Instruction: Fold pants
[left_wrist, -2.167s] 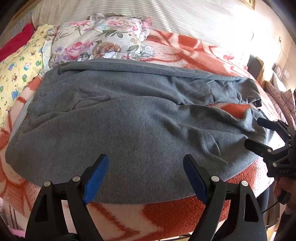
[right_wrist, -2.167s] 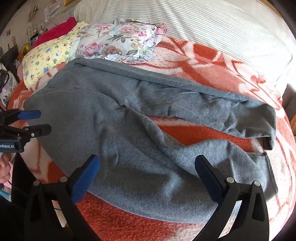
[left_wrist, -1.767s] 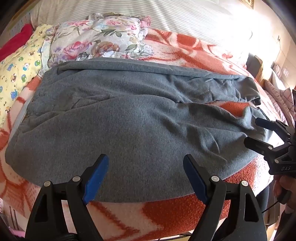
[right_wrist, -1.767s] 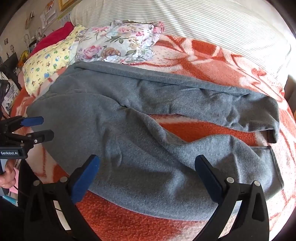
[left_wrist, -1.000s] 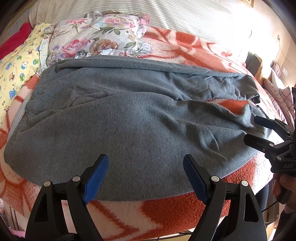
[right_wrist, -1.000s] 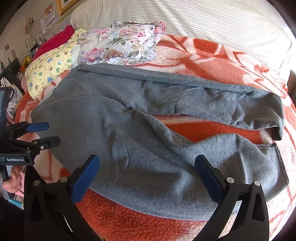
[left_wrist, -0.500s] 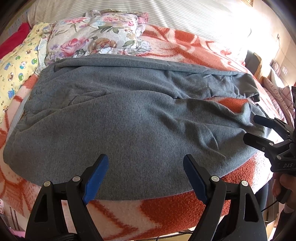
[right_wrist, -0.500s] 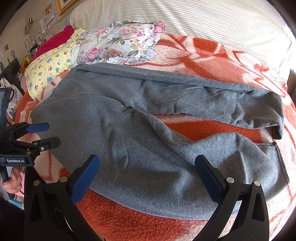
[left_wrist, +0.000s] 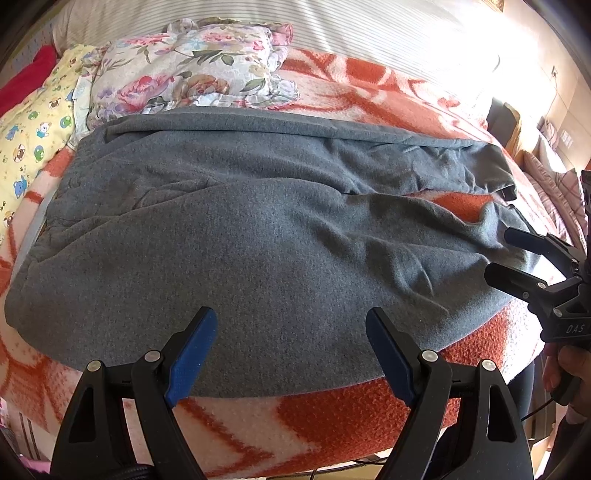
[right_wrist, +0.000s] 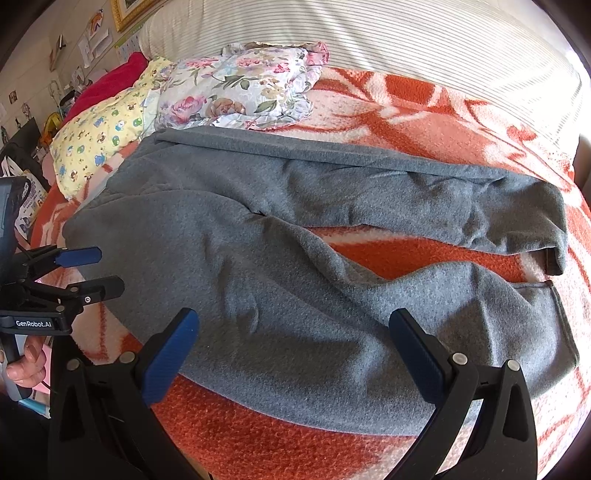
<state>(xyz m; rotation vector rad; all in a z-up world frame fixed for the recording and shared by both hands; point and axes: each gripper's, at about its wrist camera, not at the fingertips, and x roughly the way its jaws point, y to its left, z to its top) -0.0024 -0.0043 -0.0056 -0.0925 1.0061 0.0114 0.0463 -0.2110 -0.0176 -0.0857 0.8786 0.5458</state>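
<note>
Grey fleece pants (left_wrist: 236, 229) (right_wrist: 280, 266) lie spread flat on the orange and white blanket, waistband to the left, both legs running to the right with a strip of blanket showing between them. My left gripper (left_wrist: 291, 332) hovers open over the near edge of the seat and thigh, holding nothing. My right gripper (right_wrist: 295, 332) hovers open over the near leg, also holding nothing. In the left wrist view the right gripper (left_wrist: 498, 254) appears by the near leg's cuff. At the left edge of the right wrist view, the left gripper (right_wrist: 99, 269) sits next to the waistband.
A floral pillow (left_wrist: 192, 70) (right_wrist: 240, 85) and a yellow printed pillow (left_wrist: 26, 129) (right_wrist: 99, 136) lie beyond the pants. Striped bedding (right_wrist: 406, 40) runs along the back. The bed's near edge drops off just below the grippers. A hand (left_wrist: 569, 373) holds the right gripper.
Both grippers have crept slightly forward over the pants and stayed open. The pants have not moved.
</note>
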